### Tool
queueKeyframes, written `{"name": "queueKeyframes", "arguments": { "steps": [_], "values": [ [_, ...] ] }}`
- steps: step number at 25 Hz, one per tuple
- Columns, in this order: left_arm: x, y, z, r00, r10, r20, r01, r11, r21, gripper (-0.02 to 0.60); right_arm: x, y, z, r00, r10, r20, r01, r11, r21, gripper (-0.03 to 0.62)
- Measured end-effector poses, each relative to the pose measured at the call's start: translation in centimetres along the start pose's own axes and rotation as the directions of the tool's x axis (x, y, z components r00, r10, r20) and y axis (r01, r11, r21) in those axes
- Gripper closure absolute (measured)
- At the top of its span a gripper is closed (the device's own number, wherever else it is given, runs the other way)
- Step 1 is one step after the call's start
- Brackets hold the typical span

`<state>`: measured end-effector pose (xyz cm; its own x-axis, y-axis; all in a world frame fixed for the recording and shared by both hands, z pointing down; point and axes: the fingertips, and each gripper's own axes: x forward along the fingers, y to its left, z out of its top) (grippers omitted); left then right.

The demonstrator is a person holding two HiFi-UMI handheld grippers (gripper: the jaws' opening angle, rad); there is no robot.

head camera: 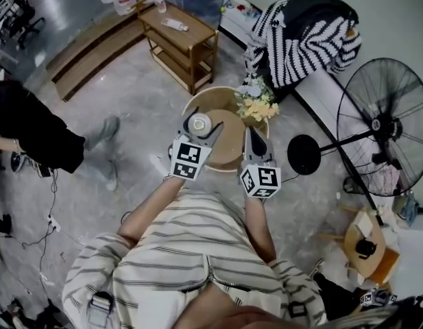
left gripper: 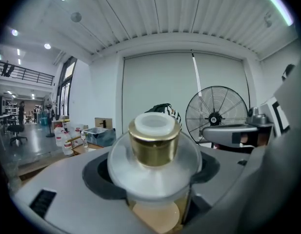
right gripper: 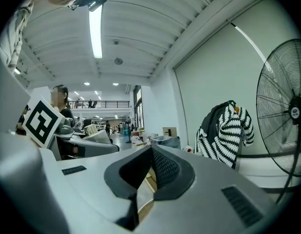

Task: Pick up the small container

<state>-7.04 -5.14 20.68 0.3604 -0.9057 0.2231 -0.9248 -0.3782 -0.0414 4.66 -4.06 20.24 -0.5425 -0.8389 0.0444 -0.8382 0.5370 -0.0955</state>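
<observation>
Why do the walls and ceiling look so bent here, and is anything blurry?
Left gripper view: the wide lens bows the ceiling and darkens the corners; the container, so near the camera, looks hazy and soft. Right gripper view: the ceiling lamp flares white, and the fan bends at the edge. Head view: the floor bulges outward, softly lit, without hard shadows.

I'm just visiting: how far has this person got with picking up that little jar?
Done: the left gripper is closed on the small container, a clear jar with a gold cap. In hand: the jar is held over the round wooden table; whether it is fully clear of the top is hard to tell. Left: probably only lifting it clear. The right gripper is shut and empty.
</observation>
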Motion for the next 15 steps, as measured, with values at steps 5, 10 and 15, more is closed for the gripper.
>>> {"name": "queueKeyframes", "arguments": {
  "steps": [5, 10, 15],
  "values": [
    [0.0, 0.0, 0.2, 1.0, 0.007, 0.0, -0.007, 1.0, -0.015, 0.25, 0.0, -0.3, -0.1, 1.0, 0.003, -0.012, -0.003, 1.0, 0.005, 0.589],
    [0.4, 0.1, 0.1, 1.0, 0.01, 0.004, -0.01, 1.0, -0.023, 0.25, 0.3, -0.8, -0.1, 1.0, -0.001, -0.014, 0.001, 1.0, -0.001, 0.589],
    [0.8, 0.0, -0.5, 1.0, 0.007, 0.011, -0.006, 1.0, -0.026, 0.25, 0.5, -1.1, -0.4, 1.0, -0.005, -0.004, 0.005, 1.0, -0.008, 0.589]
  ]
}}
